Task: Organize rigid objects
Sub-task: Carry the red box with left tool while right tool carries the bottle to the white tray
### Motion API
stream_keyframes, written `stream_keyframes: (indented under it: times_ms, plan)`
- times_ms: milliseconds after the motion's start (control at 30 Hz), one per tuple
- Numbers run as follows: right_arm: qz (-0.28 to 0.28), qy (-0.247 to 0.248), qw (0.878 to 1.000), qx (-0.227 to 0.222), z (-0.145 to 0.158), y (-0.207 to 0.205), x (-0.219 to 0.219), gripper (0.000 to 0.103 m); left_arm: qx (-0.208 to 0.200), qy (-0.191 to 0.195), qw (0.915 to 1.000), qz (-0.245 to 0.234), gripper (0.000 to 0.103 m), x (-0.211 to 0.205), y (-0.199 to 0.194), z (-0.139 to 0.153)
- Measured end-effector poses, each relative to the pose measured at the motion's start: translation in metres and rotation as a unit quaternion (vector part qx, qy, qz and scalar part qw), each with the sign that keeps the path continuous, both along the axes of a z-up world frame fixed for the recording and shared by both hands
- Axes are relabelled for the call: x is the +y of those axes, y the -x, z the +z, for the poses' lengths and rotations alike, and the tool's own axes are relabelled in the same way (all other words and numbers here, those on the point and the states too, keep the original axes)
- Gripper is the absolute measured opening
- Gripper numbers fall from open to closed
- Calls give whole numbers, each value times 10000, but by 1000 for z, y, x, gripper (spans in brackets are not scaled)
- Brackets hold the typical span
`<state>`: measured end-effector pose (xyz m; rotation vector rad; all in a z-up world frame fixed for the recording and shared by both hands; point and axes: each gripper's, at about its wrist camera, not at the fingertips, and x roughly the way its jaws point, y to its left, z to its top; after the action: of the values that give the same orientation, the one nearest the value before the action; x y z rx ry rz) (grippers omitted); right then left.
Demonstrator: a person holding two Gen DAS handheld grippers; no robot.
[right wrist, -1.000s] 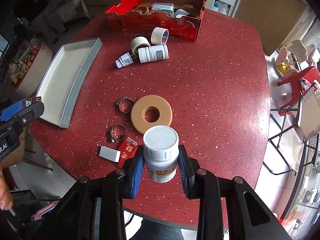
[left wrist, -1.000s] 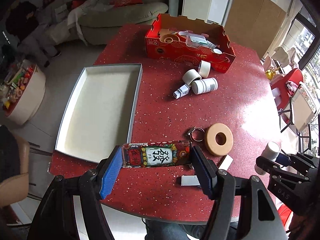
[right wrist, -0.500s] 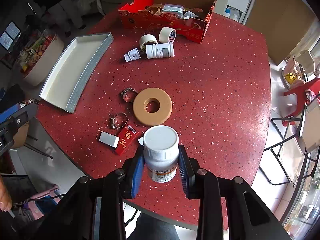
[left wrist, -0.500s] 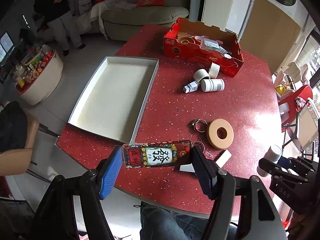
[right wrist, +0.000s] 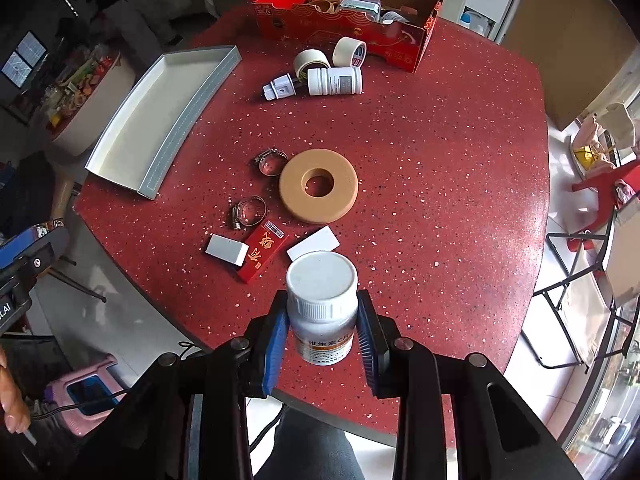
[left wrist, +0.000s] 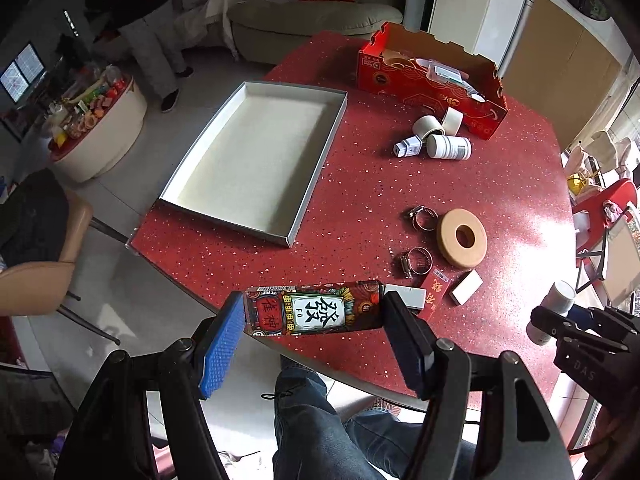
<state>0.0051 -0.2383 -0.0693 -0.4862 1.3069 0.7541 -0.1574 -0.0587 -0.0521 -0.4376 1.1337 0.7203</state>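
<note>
My left gripper (left wrist: 316, 334) is shut on a long colourful card box (left wrist: 314, 314), held crosswise above the red table's near edge. My right gripper (right wrist: 323, 332) is shut on a white pill bottle (right wrist: 322, 300), upright, over the table's front. That bottle and gripper also show at the right edge of the left wrist view (left wrist: 554, 308). The empty white tray (left wrist: 256, 156) lies at the table's left side. A red cardboard box (left wrist: 432, 84) with tape and small items stands at the back.
On the table lie a tan foam ring (right wrist: 318, 186), two metal hose clamps (right wrist: 248, 212), a red packet (right wrist: 262, 250), a grey block (right wrist: 226, 249), a white card (right wrist: 313, 243), tape rolls (right wrist: 350, 51), another white bottle (right wrist: 335, 81). A person's knees (left wrist: 320, 432) are below.
My left gripper with the card box has drawn back toward the table's near edge and to the left. The right gripper with the bottle has also backed off slightly.
</note>
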Motion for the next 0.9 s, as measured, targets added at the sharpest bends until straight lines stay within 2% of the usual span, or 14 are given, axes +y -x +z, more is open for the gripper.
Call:
stream_keyframes:
  times_ms: [167, 467, 667, 900]
  plan:
    - [-16, -17, 10000, -58, 1, 5, 26, 34, 0, -105, 9999, -22, 72, 23, 7, -3]
    - [11, -7, 9993, -372, 10, 14, 99, 34, -295, -140, 9994, 116, 72, 112, 17, 6]
    - [13, -56, 9988, -476, 13, 14, 143, 34, -341, 22, 9992, 216, 72, 162, 20, 1]
    - [46, 5, 9995, -313, 12, 11, 189, 34, -268, 327, 9988, 261, 72, 206, 10, -17]
